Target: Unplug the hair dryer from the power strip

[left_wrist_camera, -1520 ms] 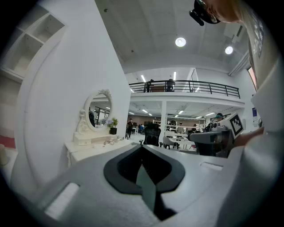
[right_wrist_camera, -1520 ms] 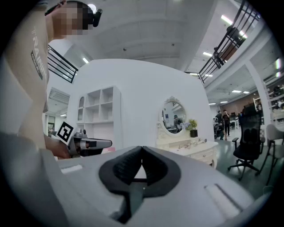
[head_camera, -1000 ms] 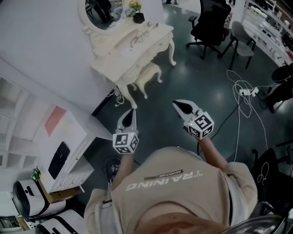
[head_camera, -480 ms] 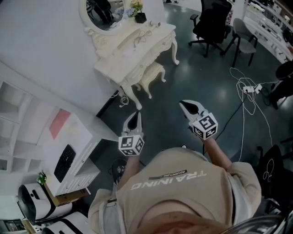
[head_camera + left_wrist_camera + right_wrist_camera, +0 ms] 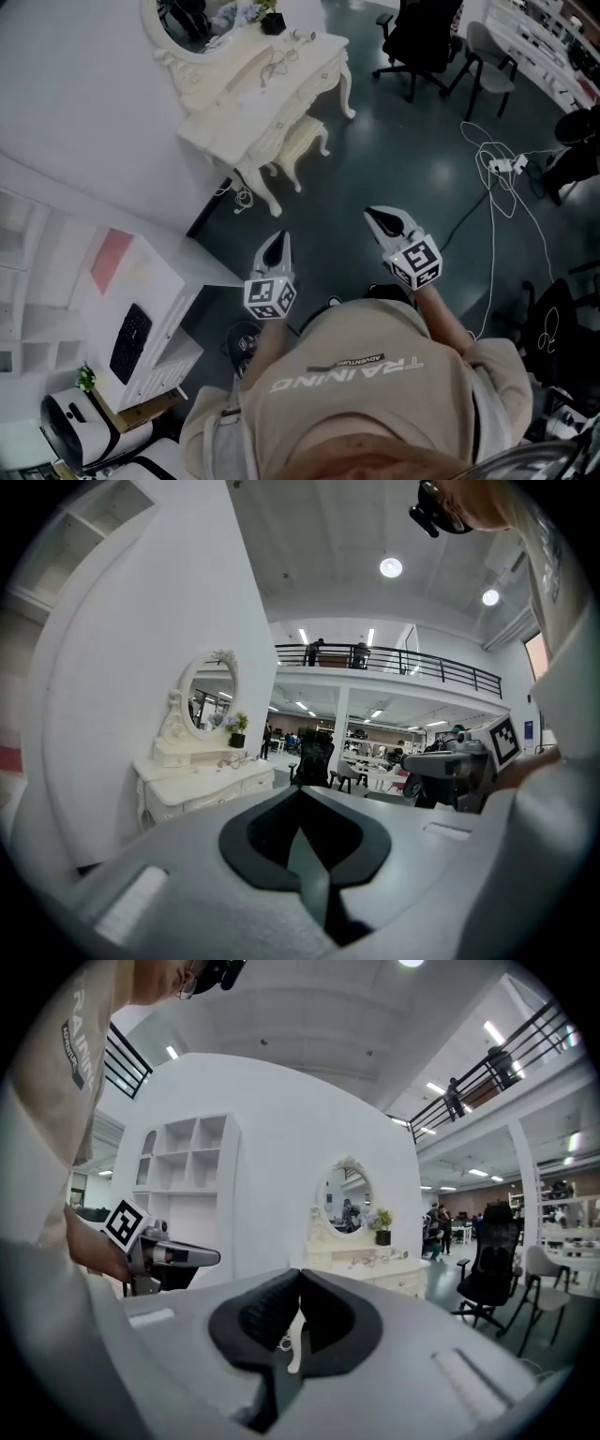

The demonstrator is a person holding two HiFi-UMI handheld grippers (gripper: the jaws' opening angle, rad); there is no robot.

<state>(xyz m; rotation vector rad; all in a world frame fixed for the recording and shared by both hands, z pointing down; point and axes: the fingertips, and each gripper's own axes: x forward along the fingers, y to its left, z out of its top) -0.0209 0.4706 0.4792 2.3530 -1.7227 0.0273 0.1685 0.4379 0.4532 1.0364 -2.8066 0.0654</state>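
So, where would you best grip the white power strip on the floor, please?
Probably take the power strip by its long sides, from above: it lies flat among loose white cable. Its plugs are too small to make out.

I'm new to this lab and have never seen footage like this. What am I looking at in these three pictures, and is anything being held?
There is no robot here. A person holds a hand tool with two fingers in each hand. One picture comes from a camera on the person's head, looking down at the left gripper and the right gripper above a dark floor. The other two come from cameras riding on each gripper, looking along its fingers. Both pairs of fingers are closed and hold nothing. Ahead stands a white dressing table with an oval mirror and a stool. White cables lie on the floor to the right.
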